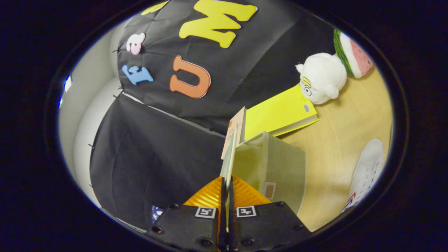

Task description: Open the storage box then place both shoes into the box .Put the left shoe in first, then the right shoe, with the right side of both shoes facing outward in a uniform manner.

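Right up close, the gripper (226,189) has its two fingers pressed together on the thin lid (229,157) of the clear box (276,168), pinching its edge; the lid stands up on its side, so the box looks partly open; one white shoe (367,171) lies on the table (350,119), near the box but apart from it; no shoe looks to be inside yet, so I think both shoes are left to do.
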### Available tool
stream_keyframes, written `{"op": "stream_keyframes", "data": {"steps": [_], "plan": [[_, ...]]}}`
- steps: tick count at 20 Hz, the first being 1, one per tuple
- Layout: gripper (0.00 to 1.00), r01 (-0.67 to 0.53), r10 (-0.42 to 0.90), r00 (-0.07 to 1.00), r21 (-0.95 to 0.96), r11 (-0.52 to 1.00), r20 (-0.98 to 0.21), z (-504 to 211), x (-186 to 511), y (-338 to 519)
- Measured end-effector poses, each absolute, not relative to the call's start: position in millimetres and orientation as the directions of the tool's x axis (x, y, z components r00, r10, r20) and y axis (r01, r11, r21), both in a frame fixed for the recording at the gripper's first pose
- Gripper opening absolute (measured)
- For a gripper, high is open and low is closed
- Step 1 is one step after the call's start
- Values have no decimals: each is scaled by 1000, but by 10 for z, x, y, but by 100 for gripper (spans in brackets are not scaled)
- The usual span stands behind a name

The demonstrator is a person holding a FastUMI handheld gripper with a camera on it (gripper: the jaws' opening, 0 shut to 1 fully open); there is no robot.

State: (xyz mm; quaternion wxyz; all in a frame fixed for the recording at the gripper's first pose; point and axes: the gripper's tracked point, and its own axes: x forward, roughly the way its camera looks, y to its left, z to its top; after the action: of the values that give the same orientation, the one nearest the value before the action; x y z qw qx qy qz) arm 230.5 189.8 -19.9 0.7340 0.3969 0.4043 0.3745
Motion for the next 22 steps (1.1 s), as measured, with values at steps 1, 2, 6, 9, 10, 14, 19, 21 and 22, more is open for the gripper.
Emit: {"op": "stream_keyframes", "data": {"steps": [1, 2, 6, 9, 10, 14, 19, 21, 22], "plan": [[7, -239, 864, 396, 873, 425, -313, -132, 2308, 1965], [8, -243, 858, 404, 868, 434, -317, -29, 2314, 2034], [9, -255, 847, 421, 854, 454, -325, 296, 2335, 2340], [11, -264, 831, 440, 835, 483, -341, 483, 2380, 2562], [11, -263, 826, 445, 832, 489, -345, 534, 2376, 2660], [14, -284, 834, 438, 828, 483, -336, 717, 2372, 3161], [17, -330, 846, 404, 807, 490, -348, 839, 2314, 3871], [19, -345, 844, 390, 791, 505, -368, 802, 2280, 4164], [21, -353, 840, 383, 779, 518, -385, 771, 2256, 4290]]}}
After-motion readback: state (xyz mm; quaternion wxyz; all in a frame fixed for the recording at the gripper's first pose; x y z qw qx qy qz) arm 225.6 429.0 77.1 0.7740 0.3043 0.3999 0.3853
